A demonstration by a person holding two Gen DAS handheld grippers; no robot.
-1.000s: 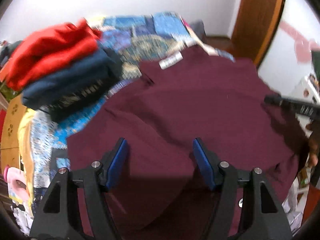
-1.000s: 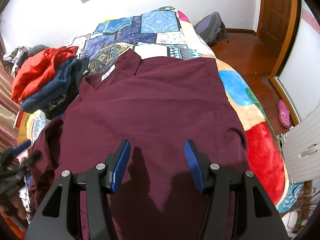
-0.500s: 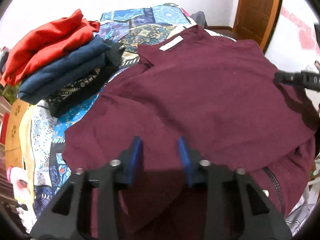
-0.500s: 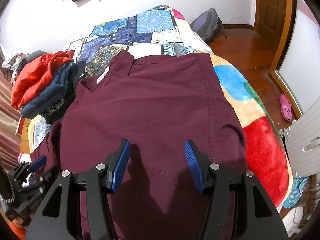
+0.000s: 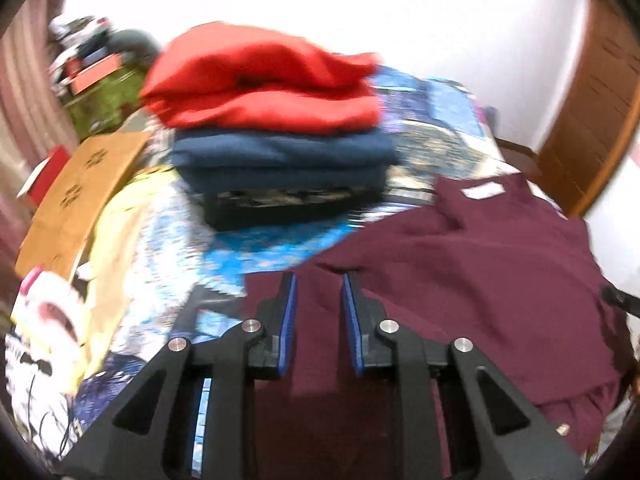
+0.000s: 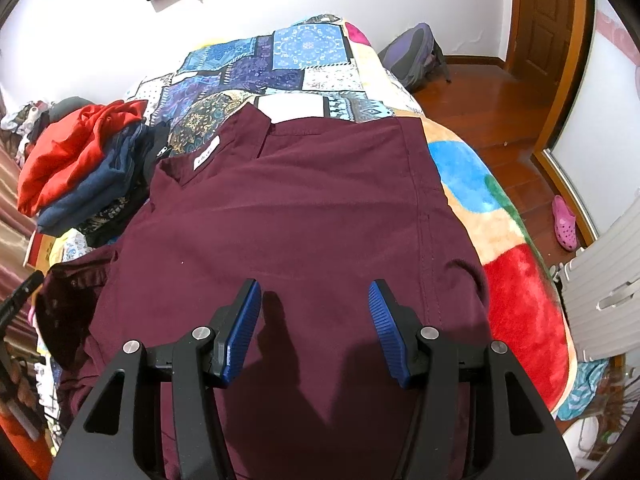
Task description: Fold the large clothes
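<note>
A maroon shirt (image 6: 288,216) lies spread flat on a bed covered by a patchwork quilt (image 6: 280,68), collar and white neck label (image 6: 206,153) toward the wall end of the bed. Beyond the shirt's collar corner, on the left side, stands a stack of folded clothes (image 5: 276,132): red on top, navy beneath, a dark patterned piece at the bottom. The left claw (image 5: 318,312) hovers over the shirt's near left edge, where a sleeve flap meets the quilt; its blue pads are closing and stand narrowly apart, with maroon cloth seen between them, though the blurred view does not show the pads pressing on it. The right claw (image 6: 316,328) hangs above the shirt's lower middle, its jaws apart and empty, casting a shadow on the cloth. To the right of the shirt, the bed shows a fleece blanket (image 6: 516,280) in red, blue and orange.
</note>
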